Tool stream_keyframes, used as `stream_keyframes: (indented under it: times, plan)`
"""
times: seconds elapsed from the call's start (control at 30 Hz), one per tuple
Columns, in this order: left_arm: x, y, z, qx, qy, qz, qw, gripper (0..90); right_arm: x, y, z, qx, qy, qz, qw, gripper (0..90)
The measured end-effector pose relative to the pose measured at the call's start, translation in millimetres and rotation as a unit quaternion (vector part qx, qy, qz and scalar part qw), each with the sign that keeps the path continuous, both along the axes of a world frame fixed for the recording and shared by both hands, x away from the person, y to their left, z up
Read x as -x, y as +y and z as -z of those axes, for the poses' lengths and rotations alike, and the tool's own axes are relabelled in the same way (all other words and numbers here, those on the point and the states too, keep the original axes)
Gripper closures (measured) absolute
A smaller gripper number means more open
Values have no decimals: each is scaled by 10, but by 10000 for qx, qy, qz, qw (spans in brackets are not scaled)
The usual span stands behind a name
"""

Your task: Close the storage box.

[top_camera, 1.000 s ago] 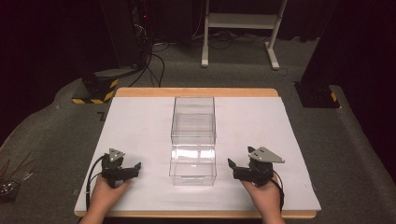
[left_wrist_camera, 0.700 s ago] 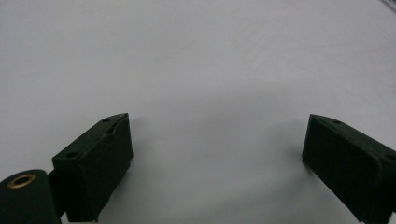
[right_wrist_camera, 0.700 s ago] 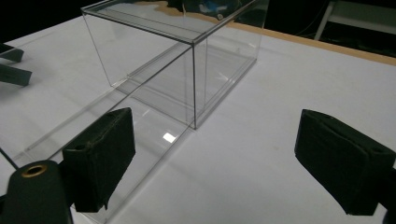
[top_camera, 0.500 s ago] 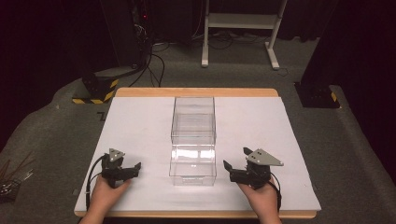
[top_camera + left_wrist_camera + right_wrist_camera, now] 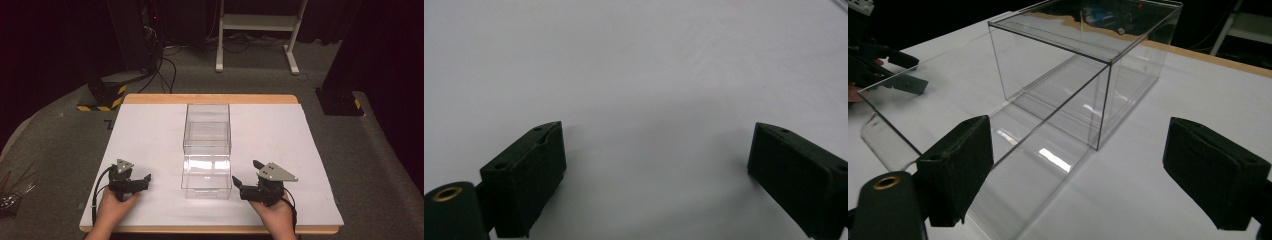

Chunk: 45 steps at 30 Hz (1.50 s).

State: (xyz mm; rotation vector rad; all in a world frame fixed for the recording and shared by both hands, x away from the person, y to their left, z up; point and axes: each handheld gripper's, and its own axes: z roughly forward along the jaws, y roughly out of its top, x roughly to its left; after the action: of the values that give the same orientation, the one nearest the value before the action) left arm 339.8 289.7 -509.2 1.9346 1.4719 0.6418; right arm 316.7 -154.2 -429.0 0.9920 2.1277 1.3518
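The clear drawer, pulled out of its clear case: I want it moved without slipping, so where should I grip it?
Probably the drawer's near front wall, its upright open edge thin enough for jaws. Come in from the person's side; the right gripper is open beside it.

I see the clear box [image 5: 207, 150] mid-table [image 5: 150, 135], its drawer end nearest me, left gripper [image 5: 142, 181] left of it, right gripper [image 5: 246, 180] just right.

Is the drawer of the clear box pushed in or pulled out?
Pulled out. The drawer sticks out of the clear box toward the person, and nothing shows inside it. Both tools sit beside it, apart.
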Motion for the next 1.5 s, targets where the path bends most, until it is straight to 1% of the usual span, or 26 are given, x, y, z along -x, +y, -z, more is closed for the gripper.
stream_keyframes:
  times: [0.1,0.23,0.33,0.57,0.63,0.77,0.93,1.17,1.3,1.5]
  plan:
    - [0,0,0,-1,1,1,10000,87,22,36,-1,-27,-6,-71,10000,130]
    - [1,-1,0,7,2,-4,10000,88,41,81,13,-59,55,-170,9998,130]
    - [0,0,0,0,1,0,10000,87,56,125,32,-31,65,-248,9997,130]
    - [-1,1,0,-2,0,3,10000,87,75,198,82,-52,129,-376,9992,130]
    - [0,0,0,0,0,1,10000,88,74,206,95,-81,186,-414,9989,129]
    - [2,0,0,-5,-4,-2,10000,88,78,235,112,-36,224,-485,9986,136]
    - [0,2,0,-1,-2,4,10000,88,75,266,148,24,296,-528,9982,138]
    - [1,1,0,0,1,2,10000,88,73,278,168,58,312,-571,9979,138]
    - [-1,2,0,6,4,5,10000,88,65,271,183,13,362,-591,9976,135]
    - [-1,4,-2,1,15,16,10000,88,61,271,193,-1,371,-591,9976,134]
